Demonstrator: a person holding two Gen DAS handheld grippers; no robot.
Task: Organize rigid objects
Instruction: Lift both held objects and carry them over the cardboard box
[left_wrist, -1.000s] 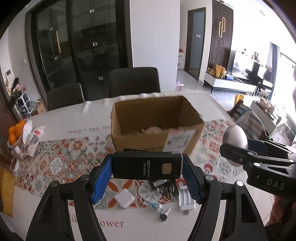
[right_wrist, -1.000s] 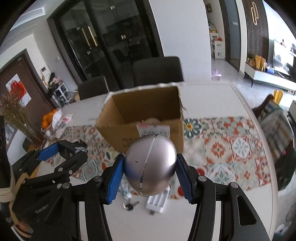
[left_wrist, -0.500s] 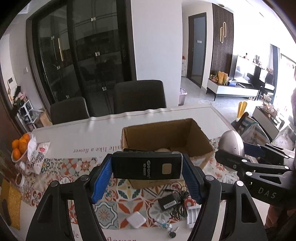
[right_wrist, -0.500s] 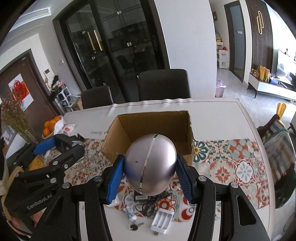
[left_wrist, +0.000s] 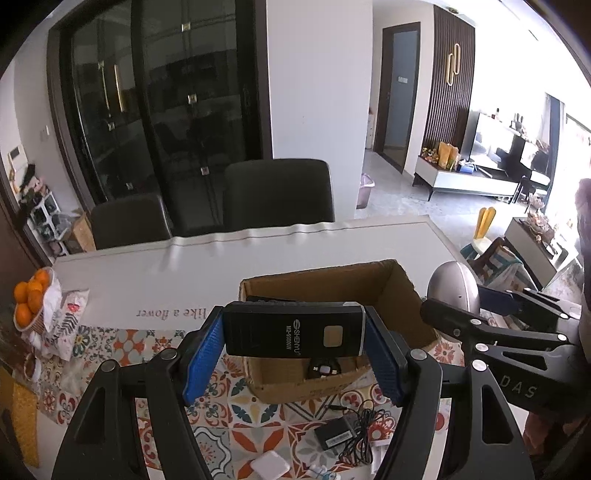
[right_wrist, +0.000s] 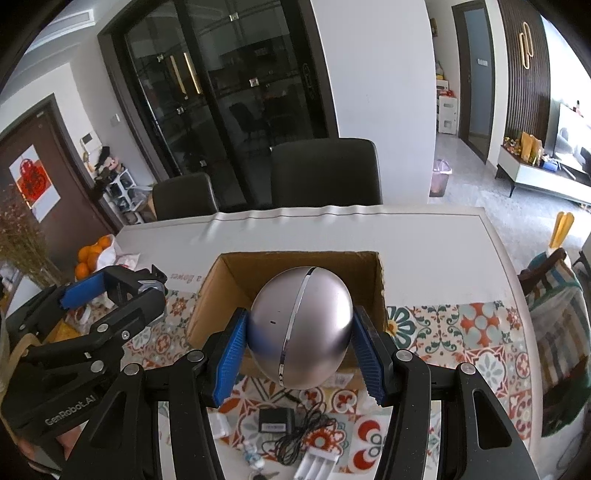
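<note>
two dark chairs (left_wrist: 277, 192) stand at the far edge of the table (left_wrist: 155, 280), with black glass doors (left_wrist: 159, 103) behind them. oranges (left_wrist: 29, 299) sit at the table's left edge, and a patterned runner (right_wrist: 461, 332) crosses the tabletop. a pink bin (right_wrist: 439, 181) stands on the floor by the white wall.

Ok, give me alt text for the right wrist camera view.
The right gripper clamps a silver egg-shaped device above an open cardboard box on a patterned table. A black adapter with its cable lies nearer.
</note>
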